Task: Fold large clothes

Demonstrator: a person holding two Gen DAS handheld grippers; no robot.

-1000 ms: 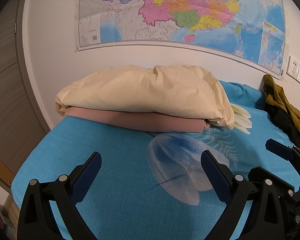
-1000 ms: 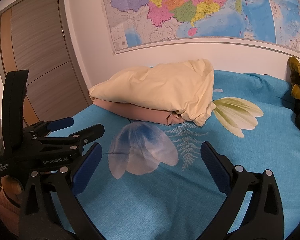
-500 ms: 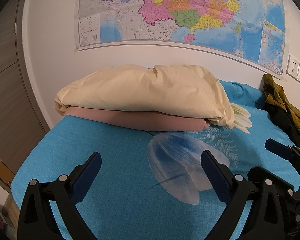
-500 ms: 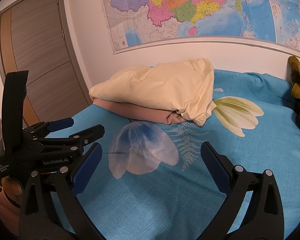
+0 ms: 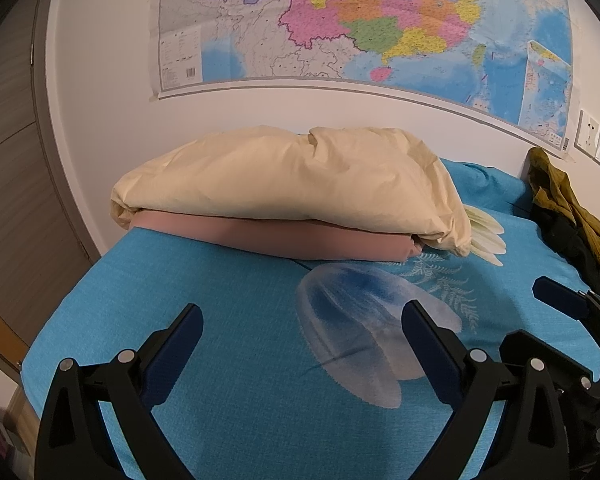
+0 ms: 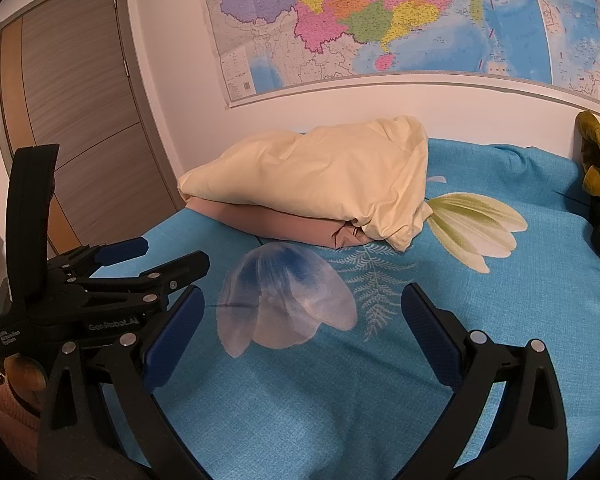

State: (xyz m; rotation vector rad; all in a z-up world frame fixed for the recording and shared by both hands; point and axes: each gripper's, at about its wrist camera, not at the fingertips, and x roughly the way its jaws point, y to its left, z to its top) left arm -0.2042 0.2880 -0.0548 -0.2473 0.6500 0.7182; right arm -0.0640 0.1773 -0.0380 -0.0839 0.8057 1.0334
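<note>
An olive and black garment (image 5: 568, 216) lies crumpled at the bed's far right by the wall; the right wrist view shows its edge (image 6: 598, 164). My left gripper (image 5: 302, 344) hangs open over the blue bedspread (image 5: 220, 300), nothing between its blue-padded fingers. My right gripper (image 6: 300, 320) is also open and empty above the flower print. The left gripper appears from the side in the right wrist view (image 6: 112, 280), and the right gripper's tip shows at the left view's right edge (image 5: 560, 300). Both are well short of the garment.
A cream pillow (image 5: 292, 184) rests on a folded pink blanket (image 5: 280, 236) at the head of the bed. A wall map (image 5: 360, 20) hangs above. A wooden door (image 6: 80, 120) stands to the left, wall sockets (image 5: 598, 146) to the right.
</note>
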